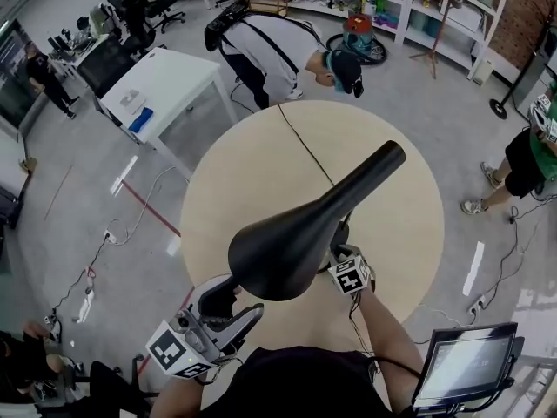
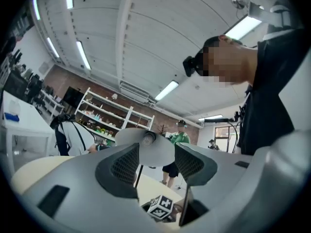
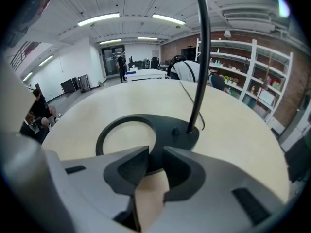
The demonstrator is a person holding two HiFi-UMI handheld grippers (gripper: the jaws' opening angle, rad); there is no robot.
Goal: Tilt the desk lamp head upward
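Head view is showing the black oval lamp head (image 1: pixel 283 251) hanging over the round beige counter (image 1: pixel 405 225). The left tool (image 2: pixel 156 152) is gaping wide beneath it, and the right tool (image 3: pixel 153 154) is sitting narrowly parted at the ring base (image 3: pixel 167 132).

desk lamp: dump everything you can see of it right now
The desk lamp is matte black and looks like plastic. Its head is a rounded shade tapering into a long neck that points away from the person, above the round table. The underside shows a pale disc with a bulb. A thin stem rises from a flat base with a ring-shaped opening, lying on the table. The left gripper, jaws apart, sits below the head's rim. The right gripper, jaws narrowly apart, is at the base's near edge. Contact unclear.
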